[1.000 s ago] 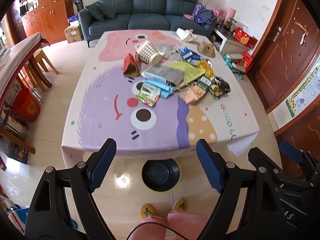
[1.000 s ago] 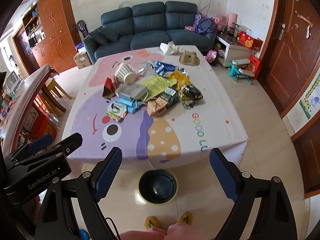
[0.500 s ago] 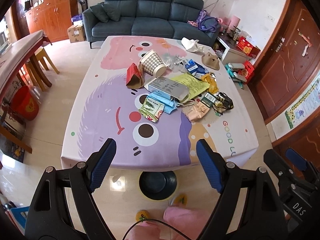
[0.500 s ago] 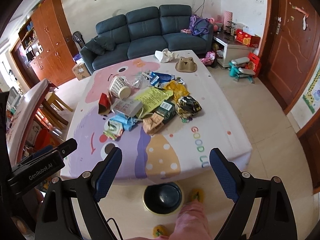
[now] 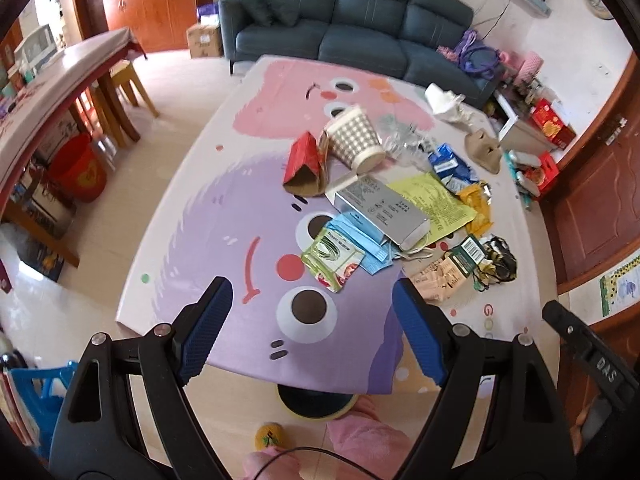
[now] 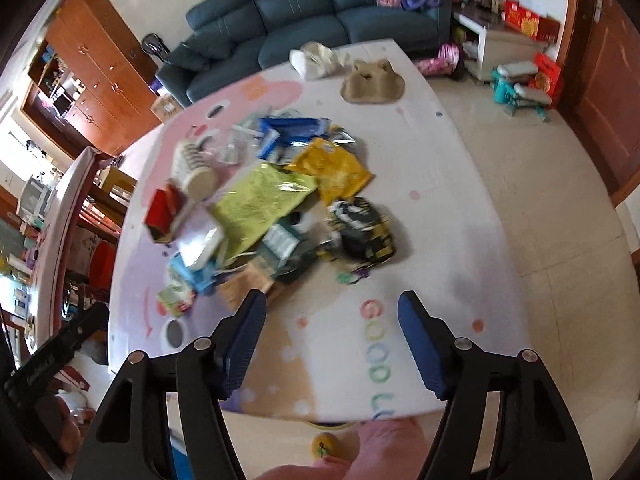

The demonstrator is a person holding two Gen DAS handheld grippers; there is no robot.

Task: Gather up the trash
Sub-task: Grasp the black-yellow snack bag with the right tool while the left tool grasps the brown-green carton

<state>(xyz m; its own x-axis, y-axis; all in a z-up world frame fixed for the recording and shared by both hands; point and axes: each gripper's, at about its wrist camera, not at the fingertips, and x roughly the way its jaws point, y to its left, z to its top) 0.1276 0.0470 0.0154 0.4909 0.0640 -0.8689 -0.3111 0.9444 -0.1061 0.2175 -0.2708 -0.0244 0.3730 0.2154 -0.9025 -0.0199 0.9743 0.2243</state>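
A heap of trash lies on the cartoon-print table point(image 5: 224, 208): a checked paper cup point(image 5: 354, 140), a red carton point(image 5: 302, 164), a grey box point(image 5: 380, 206), a yellow-green sheet point(image 5: 434, 200), a green sachet point(image 5: 332, 258) and a black-and-yellow wrapper point(image 6: 364, 228). My left gripper point(image 5: 312, 320) hangs open above the table's near edge, nothing between its blue pads. My right gripper point(image 6: 332, 328) is over the near right part of the table, short of the heap; its jaws are closing with nothing between them.
A dark round bin point(image 5: 316, 402) stands on the floor under the table's near edge, beside the person's pink trouser legs and yellow slippers point(image 5: 270, 436). A blue sofa point(image 5: 352, 28) stands behind the table, a long wooden table point(image 5: 48, 80) at the left, a door at the right.
Both grippers have moved forward and down over the near edge of the table, so the heap looks larger. The right gripper's jaws have narrowed; its view is blurred by motion.
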